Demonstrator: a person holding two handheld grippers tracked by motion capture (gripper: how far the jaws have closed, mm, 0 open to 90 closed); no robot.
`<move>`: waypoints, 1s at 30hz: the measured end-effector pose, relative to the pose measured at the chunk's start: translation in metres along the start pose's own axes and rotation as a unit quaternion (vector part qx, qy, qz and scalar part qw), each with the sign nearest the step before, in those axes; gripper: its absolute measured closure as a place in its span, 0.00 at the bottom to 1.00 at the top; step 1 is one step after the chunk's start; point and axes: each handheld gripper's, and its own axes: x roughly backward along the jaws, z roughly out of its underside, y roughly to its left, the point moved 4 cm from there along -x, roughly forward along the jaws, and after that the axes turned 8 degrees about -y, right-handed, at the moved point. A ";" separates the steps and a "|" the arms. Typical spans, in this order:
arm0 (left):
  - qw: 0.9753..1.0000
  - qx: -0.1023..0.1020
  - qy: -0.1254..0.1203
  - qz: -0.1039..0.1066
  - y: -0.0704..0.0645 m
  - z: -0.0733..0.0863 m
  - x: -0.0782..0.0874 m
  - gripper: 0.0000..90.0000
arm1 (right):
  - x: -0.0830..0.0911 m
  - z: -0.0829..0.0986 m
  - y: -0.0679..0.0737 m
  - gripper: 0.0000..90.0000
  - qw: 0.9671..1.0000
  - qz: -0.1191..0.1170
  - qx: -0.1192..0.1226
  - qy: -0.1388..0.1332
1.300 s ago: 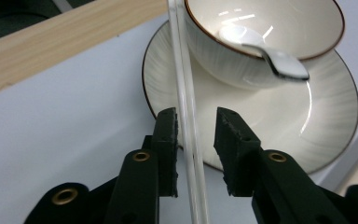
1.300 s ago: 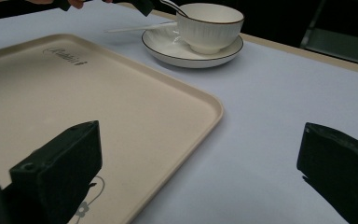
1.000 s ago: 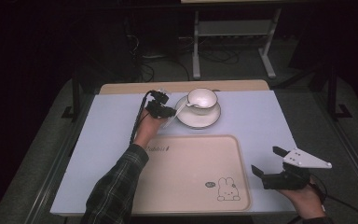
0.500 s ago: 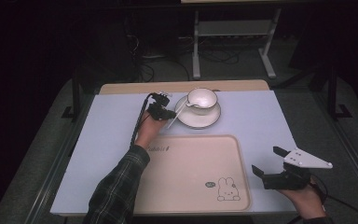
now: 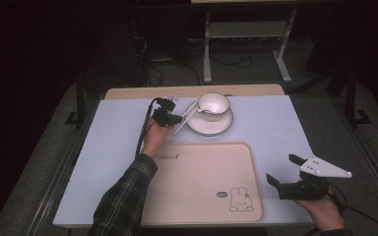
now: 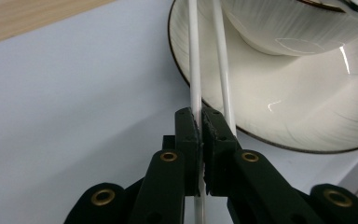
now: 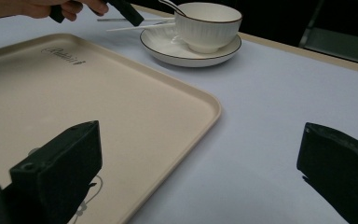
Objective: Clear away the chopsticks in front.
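High view: pale desk (image 5: 285, 128) w/ beige tray (image 5: 202, 187) at 6 o'clock. White bowl (image 5: 213, 104) sits on saucer (image 5: 209, 123) at 12 o'clock. Left claw (image 5: 173, 118), just beside saucer at its 9 o'clock, clamps white chopsticks (image 5: 186, 119) leaning on saucer rim. Right claw (image 5: 281, 169), at 4 o'clock, is spread apart, holding nothing.

Left gripper view: jaws pressed together on one chopstick (image 6: 195, 70); second stick alongside, over saucer edge.

Right gripper view: jaws wide apart above tray corner (image 7: 209, 109); bowl & saucer at 12 o'clock.
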 end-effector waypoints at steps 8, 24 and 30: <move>1.000 0.009 -0.011 0.000 0.014 0.014 0.037 0.95 | -0.001 0.000 0.001 0.00 1.000 0.000 0.000 0.000; 0.999 0.018 -0.033 0.007 0.017 0.061 0.117 0.95 | -0.002 0.000 0.001 0.00 1.000 0.003 0.004 0.002; 0.999 0.010 -0.035 0.019 0.002 0.079 0.144 0.95 | -0.001 0.000 0.001 0.00 1.000 0.004 0.005 0.003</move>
